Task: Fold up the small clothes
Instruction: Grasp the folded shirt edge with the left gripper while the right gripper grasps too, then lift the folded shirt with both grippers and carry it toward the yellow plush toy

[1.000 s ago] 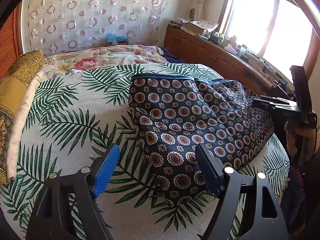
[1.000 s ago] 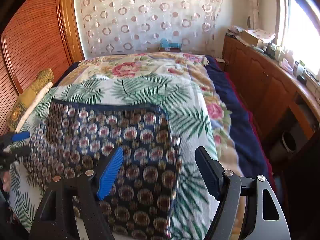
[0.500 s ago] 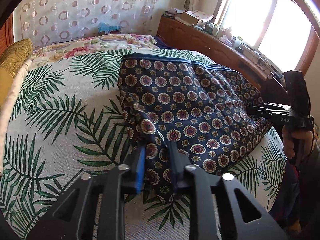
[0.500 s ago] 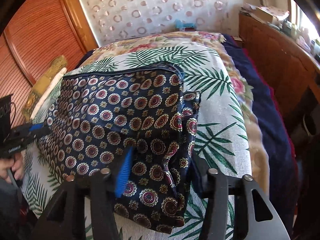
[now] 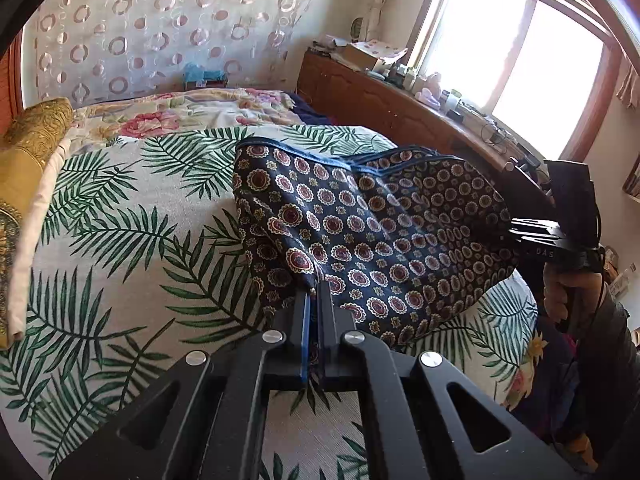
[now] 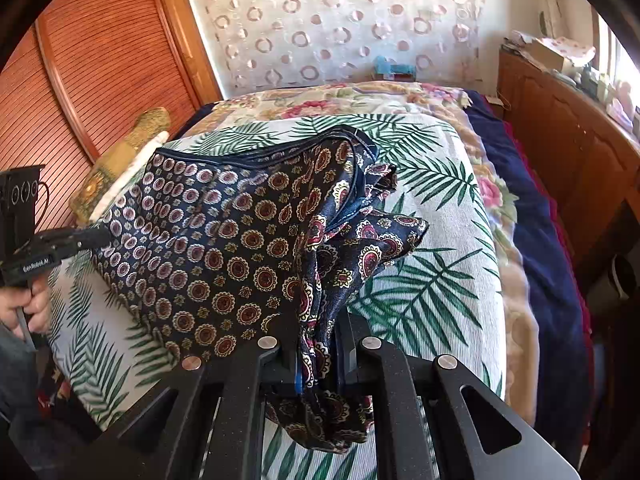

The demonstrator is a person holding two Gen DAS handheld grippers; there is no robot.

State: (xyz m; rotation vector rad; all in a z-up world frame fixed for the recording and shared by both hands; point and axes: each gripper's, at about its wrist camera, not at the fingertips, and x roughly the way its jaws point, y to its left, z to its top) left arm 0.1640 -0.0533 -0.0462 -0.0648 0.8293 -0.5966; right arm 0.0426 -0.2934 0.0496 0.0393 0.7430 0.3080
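A navy garment with red and cream medallions point(image 5: 360, 232) lies on the palm-leaf bedspread point(image 5: 120, 248). My left gripper point(image 5: 314, 300) is shut on its near left corner. My right gripper point(image 6: 316, 344) is shut on a bunched fold at its near right corner, with cloth hanging below the jaws. The garment point(image 6: 224, 240) is lifted and stretched between both grippers, its far hem still on the bed. The right gripper also shows in the left wrist view point(image 5: 516, 232), and the left gripper in the right wrist view point(image 6: 100, 236).
A gold pillow point(image 5: 28, 152) lies at the bed's left edge. A wooden dresser point(image 5: 392, 112) with clutter runs along the right under the window. A wooden slatted door point(image 6: 100, 68) stands on the left. A navy blanket point(image 6: 540, 248) hangs off the bed's right side.
Both grippers went from open above the garment to shut on its near corners. The near edge has since been lifted and pulled taut.
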